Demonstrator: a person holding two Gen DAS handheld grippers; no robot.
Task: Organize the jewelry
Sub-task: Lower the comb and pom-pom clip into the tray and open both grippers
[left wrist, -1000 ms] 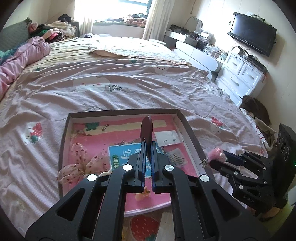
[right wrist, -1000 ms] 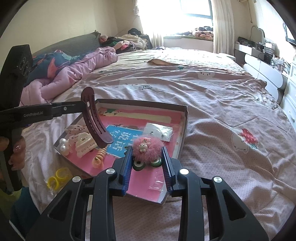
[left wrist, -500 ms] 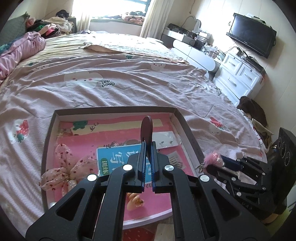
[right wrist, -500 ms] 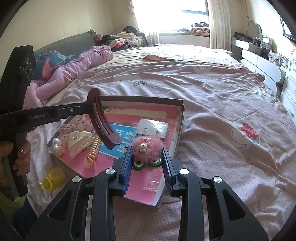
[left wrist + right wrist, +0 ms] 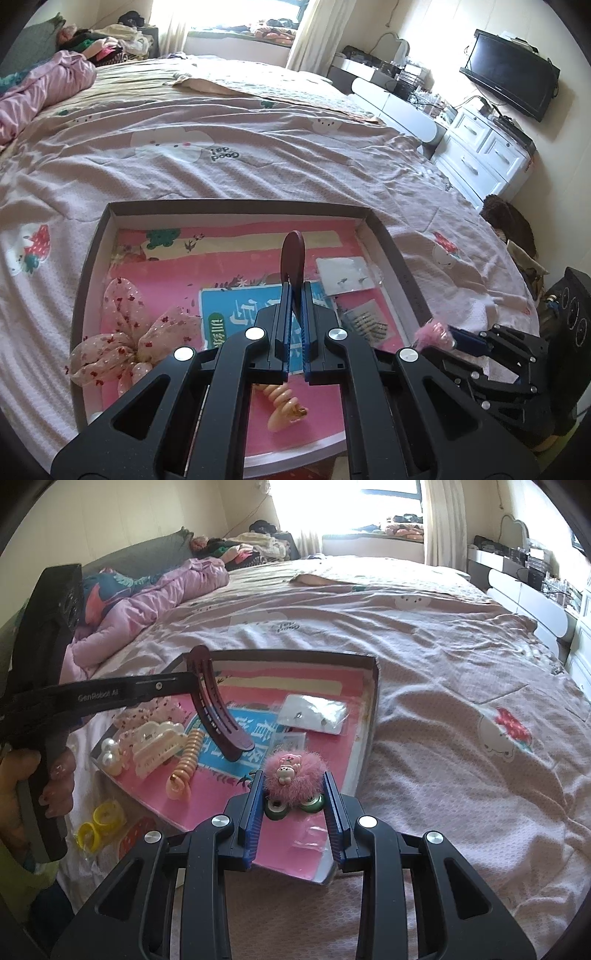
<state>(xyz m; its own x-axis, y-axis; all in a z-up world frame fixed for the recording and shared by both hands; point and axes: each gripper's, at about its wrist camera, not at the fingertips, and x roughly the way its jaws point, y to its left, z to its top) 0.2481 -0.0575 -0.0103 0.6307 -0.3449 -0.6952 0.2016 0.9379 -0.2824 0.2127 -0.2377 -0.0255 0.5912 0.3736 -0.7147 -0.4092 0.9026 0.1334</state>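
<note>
Pink fluffy hair tie (image 5: 294, 778) between right gripper (image 5: 293, 805) fingers (image 5: 255, 805)

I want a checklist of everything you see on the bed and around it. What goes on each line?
Surface: pink bedspread with cartoon prints, rumpled.
Job's things: shallow tray on the bed holds a floral scrunchie, cream claw clip, spiral hair tie, pearl piece and earring card.
Clutter: yellow hair ties lie outside the tray.
Grippers: left gripper shut on a maroon banana clip; right gripper shut on a pink fluffy hair tie.
Cables: some near the dresser.
Surroundings: wall TV, window, piled clothes.
</note>
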